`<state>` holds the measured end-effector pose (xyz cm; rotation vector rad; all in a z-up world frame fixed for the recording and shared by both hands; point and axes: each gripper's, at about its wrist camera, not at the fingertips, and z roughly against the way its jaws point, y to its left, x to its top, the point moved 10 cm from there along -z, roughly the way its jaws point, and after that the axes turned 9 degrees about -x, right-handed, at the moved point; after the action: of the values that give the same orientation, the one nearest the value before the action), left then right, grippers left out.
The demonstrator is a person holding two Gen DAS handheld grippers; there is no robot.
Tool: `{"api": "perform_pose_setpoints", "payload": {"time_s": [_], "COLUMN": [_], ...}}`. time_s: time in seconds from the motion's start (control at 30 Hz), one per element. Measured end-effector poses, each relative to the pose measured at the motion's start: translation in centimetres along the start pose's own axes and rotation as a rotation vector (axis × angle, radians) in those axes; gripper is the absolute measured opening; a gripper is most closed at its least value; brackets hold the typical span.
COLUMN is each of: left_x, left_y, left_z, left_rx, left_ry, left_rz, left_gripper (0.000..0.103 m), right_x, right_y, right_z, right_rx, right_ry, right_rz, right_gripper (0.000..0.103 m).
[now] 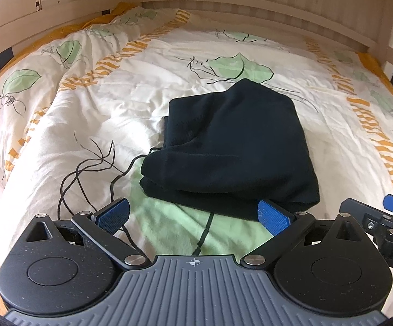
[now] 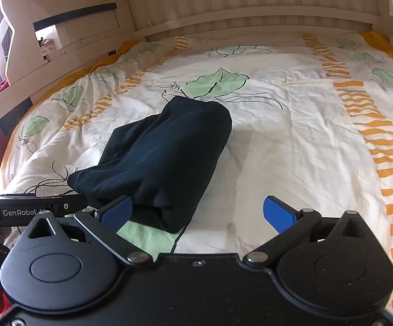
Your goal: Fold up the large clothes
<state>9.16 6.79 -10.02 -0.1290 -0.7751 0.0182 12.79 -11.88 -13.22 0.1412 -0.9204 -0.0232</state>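
Dark folded garment (image 1: 231, 146) lying compact on leaf-print duvet (image 1: 93, 114), fold apparently finished; left gripper (image 1: 193, 214) and right gripper (image 2: 197, 213) spread empty before it.

Matt dark knit garment (image 1: 231, 146), cotton duvet (image 1: 88, 108)

A dark folded garment (image 2: 166, 157) lies on a white duvet (image 2: 291, 149) printed with green leaves and orange stripes. The right gripper (image 2: 197, 213) hovers at the garment's near end, its 2 blue-padded fingers (image 2: 279, 214) spread wide with nothing between them. The left gripper's black arm (image 2: 33, 207) reaches in from the left edge. A pale wooden headboard (image 2: 250, 2) stands behind.
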Motion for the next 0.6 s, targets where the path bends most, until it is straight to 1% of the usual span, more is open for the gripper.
{"api": "perform_pose_setpoints", "payload": {"time_s": [0.2,0.6], "left_x": [-0.41,-0.59], "left_y": [-0.04,0.02], "left_z": [-0.3,-0.4], "left_rx": [-0.01,-0.009], "left_ry": [0.021,0.027], "left_rz": [0.016,0.026], "left_gripper": [0.102,0.102], "right_x": [-0.05,-0.28], "right_y": [0.06,0.39], "right_z": [-0.07,-0.45], "right_rx": [0.0,0.002], "right_ry": [0.003,0.018], "right_rz": [0.002,0.013], "right_gripper": [0.103,0.103]}}
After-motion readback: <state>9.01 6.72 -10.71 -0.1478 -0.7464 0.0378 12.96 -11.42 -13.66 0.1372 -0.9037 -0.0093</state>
